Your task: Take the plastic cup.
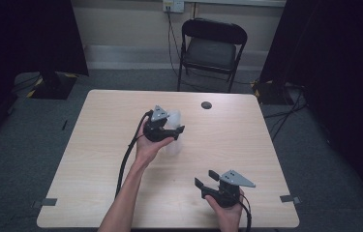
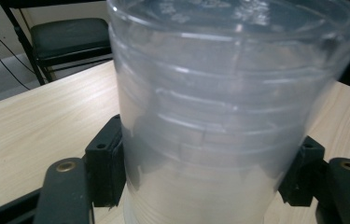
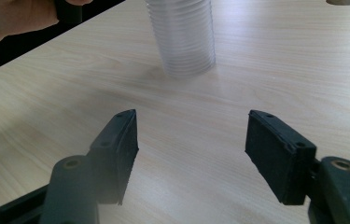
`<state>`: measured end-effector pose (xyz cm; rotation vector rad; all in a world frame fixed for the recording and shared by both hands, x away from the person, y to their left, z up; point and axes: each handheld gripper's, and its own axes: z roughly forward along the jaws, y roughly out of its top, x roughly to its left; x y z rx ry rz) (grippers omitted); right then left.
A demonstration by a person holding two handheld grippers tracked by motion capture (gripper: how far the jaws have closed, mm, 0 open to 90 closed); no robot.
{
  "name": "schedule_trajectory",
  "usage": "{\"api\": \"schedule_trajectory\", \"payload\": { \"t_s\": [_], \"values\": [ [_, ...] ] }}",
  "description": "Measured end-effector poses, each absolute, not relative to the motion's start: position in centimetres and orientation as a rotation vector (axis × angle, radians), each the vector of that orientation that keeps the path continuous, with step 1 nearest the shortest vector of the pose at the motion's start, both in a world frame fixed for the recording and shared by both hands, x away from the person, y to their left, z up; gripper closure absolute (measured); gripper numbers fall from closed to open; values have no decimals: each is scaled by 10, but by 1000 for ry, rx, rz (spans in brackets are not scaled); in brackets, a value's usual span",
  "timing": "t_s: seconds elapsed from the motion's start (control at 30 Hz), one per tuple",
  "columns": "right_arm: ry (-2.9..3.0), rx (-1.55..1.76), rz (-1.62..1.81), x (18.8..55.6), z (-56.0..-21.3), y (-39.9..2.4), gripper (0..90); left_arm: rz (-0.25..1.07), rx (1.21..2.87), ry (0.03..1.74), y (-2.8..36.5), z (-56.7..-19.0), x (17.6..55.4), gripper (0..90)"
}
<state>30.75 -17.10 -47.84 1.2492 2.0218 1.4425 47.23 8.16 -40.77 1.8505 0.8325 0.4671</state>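
- My left gripper has its two black pads pressed against the sides of a stack of clear ribbed plastic cups, low on the stack.
- The stack stands upright near the middle of the pale wooden table, its long axis vertical, rising above the jaws.
- My right gripper hangs near the table's front right, jaws spread wide, nothing between them.
- From the right gripper the stack lies straight ahead and well apart, so the left is plainly the nearer hand.
- I judge that a cup would pull off upward along that axis.
- Bare wood surrounds the stack; the small round grommet hole sits beyond it, and every edge is far off.
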Motion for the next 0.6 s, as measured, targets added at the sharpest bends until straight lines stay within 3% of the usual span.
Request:
{"api": "schedule_trajectory", "payload": {
  "t_s": [0.6],
  "values": [
    [2026,1248,1439,308,-479,-170,341,503,1822,790,82,-391,470,344]
  ]
}}
